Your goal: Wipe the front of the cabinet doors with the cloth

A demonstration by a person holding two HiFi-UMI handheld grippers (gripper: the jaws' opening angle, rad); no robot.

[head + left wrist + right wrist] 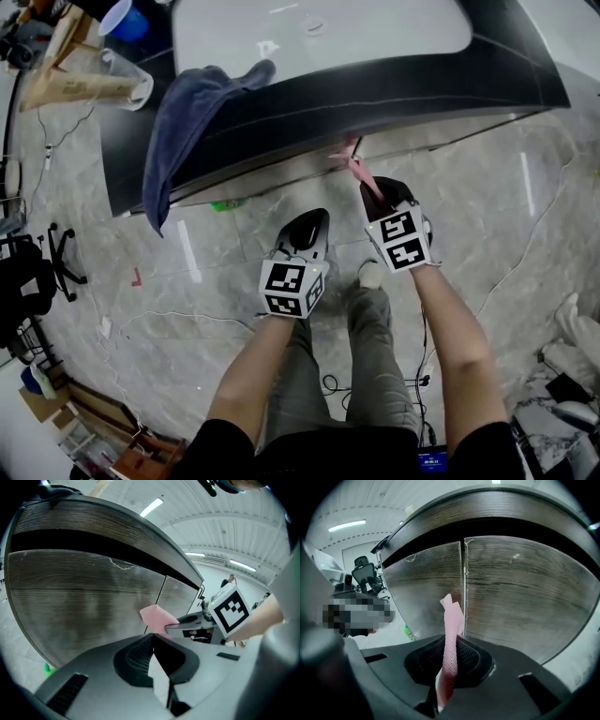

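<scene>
Pinching the pink cloth [451, 634] in the right gripper [449, 665], jaws clamped on its lower end, free end poking up and forward toward the doors [506, 602]. Lying dead ahead of that gripper: the seam [464, 583] between left door [426, 583] and right door [534, 573], faces upright, seam running vertical. Cloth tip close to the wood beside the seam, contact too hard to call from any view. Hanging lower in the head view and farther from the cabinet, the left gripper [313, 220], jaws shut flat together, nothing between them. Nearer the doors by a clear margin: the right. Calling, by the look of it, for a short push forward to press cloth on door, then sideways strokes out from the seam. Counting up: two doors in view, one cloth, two grippers, plus one blue towel [183, 122] draped over the edge of the cabinet top [328, 37], untouched.
</scene>
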